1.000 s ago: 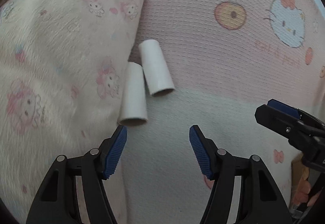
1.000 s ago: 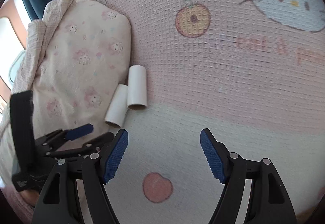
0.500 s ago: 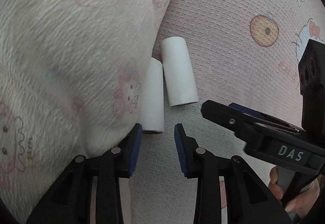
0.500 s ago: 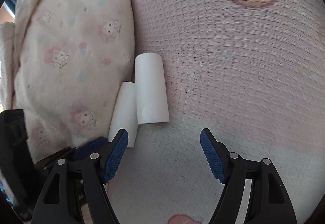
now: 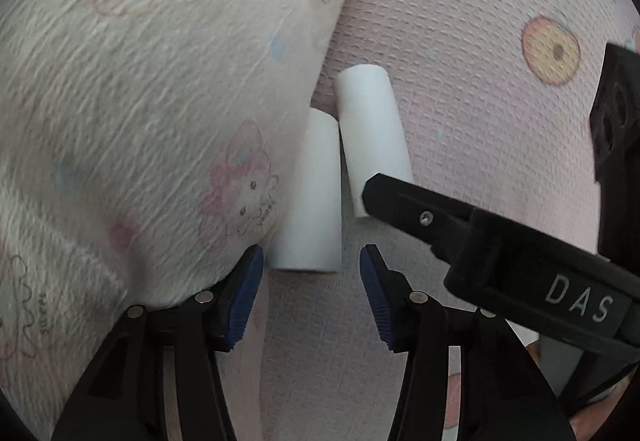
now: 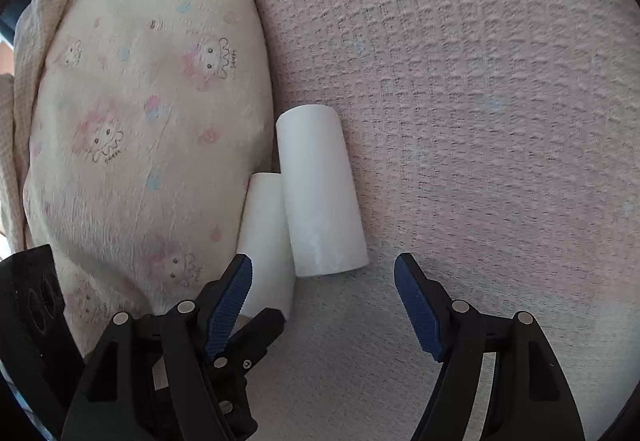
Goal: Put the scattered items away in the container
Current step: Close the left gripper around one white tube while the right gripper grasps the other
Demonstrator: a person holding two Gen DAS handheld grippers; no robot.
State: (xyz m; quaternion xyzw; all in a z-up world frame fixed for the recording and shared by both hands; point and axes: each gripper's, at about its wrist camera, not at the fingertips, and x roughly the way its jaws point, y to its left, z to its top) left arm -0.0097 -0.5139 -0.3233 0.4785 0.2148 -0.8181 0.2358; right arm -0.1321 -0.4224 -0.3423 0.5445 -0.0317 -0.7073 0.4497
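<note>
Two white cardboard tubes lie side by side on a pink waffle blanket (image 5: pixel 460 41), against a pillow. My left gripper (image 5: pixel 311 261) has its jaws opening, with the near end of the left tube (image 5: pixel 312 197) just ahead of its tips and nothing pressed between them. The right tube (image 5: pixel 372 129) lies a little farther off, and a finger (image 5: pixel 420 205) of my right gripper crosses over its near end. In the right wrist view my right gripper (image 6: pixel 323 269) stands open with the right tube (image 6: pixel 320 193) just beyond its tips. The left tube (image 6: pixel 266 241) is beside its left finger.
A cream pillow (image 5: pixel 140 101) printed with cartoon figures bulges against the left tube and against my left gripper's left finger. Blanket with fruit and cat prints spreads to the right. Part of a hand (image 5: pixel 580 421) shows at the lower right. No container is in view.
Both grippers have come down close to the tubes. The left jaws narrowed, then spread again. The right gripper has slid further across the left wrist view, over the right tube's end.
</note>
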